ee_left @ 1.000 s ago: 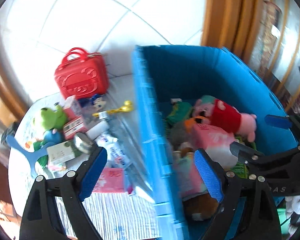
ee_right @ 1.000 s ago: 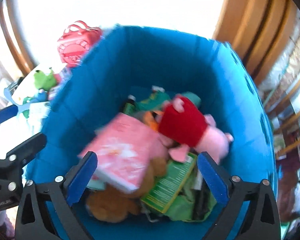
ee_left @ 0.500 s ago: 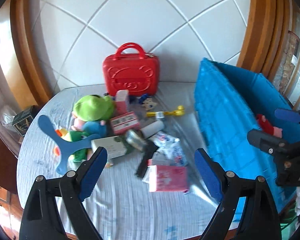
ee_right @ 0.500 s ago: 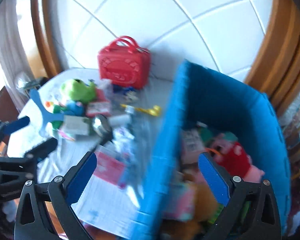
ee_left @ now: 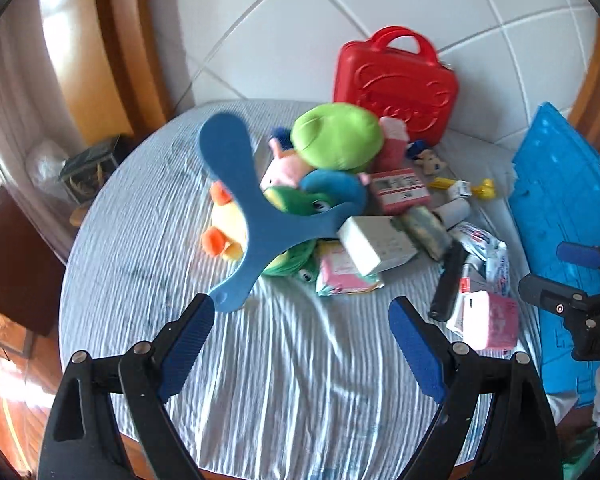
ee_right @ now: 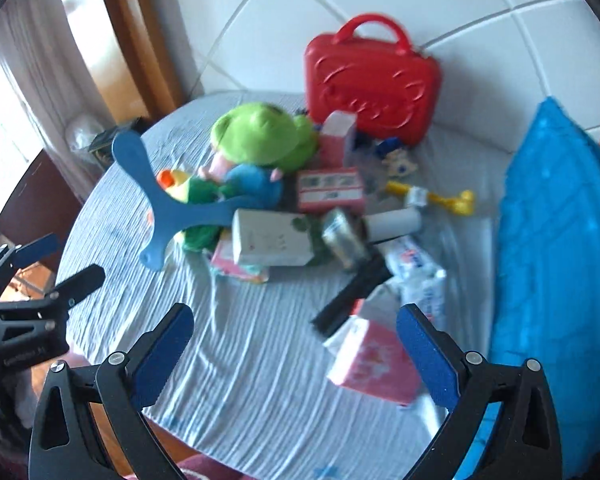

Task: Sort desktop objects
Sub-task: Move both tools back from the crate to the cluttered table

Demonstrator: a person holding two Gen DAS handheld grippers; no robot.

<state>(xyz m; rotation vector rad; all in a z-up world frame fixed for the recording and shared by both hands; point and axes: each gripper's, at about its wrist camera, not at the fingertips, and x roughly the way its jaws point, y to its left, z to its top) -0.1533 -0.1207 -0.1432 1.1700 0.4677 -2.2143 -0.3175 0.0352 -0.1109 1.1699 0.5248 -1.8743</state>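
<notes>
Blue bin [ee_left: 560,216] stood at the table's right edge, handy for sorting | toy pile [ee_left: 324,184] heaped centre-far | left gripper [ee_left: 300,344] and right gripper [ee_right: 296,352] both spread wide, empty, poised near the pile.

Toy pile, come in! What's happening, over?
Left gripper and right gripper: jaws open, empty. Toy pile unsorted on table. Blue bin alongside. Nothing blocking.
</notes>
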